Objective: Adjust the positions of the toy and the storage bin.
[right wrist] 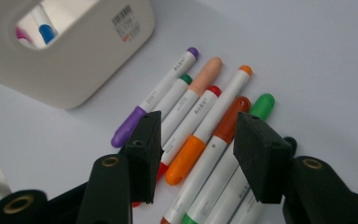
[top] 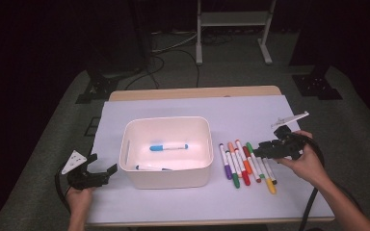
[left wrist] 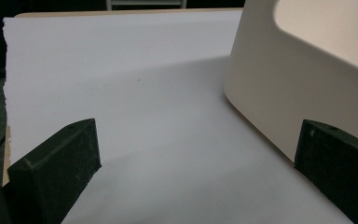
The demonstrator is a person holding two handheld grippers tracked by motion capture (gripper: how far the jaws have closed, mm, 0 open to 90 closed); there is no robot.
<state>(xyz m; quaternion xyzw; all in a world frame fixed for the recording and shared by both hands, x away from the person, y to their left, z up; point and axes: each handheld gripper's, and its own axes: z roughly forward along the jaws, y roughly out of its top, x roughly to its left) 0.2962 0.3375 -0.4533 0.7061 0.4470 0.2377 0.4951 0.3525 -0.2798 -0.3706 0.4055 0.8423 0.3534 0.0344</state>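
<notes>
A white bin (top: 166,179) stands mid-table with a blue-capped marker (top: 168,147) and a second marker (top: 151,168) lying inside. Several markers (top: 248,166) lie in a row to its right. My right gripper (top: 254,150) hovers open just over that row. In the right gripper view its jaws (right wrist: 200,126) straddle the orange marker (right wrist: 214,116) and a brown-capped one (right wrist: 230,121) without touching them; purple (right wrist: 168,88), peach (right wrist: 205,74) and green (right wrist: 261,105) markers lie alongside. My left gripper (top: 103,163) rests open and empty left of the bin (left wrist: 284,84).
A white sheet (top: 250,115) covers the wooden table (top: 192,92). The bin's handle hole (right wrist: 37,28) faces the right gripper and shows a blue and a pink cap inside. A metal stand (top: 231,29) is on the floor beyond the table.
</notes>
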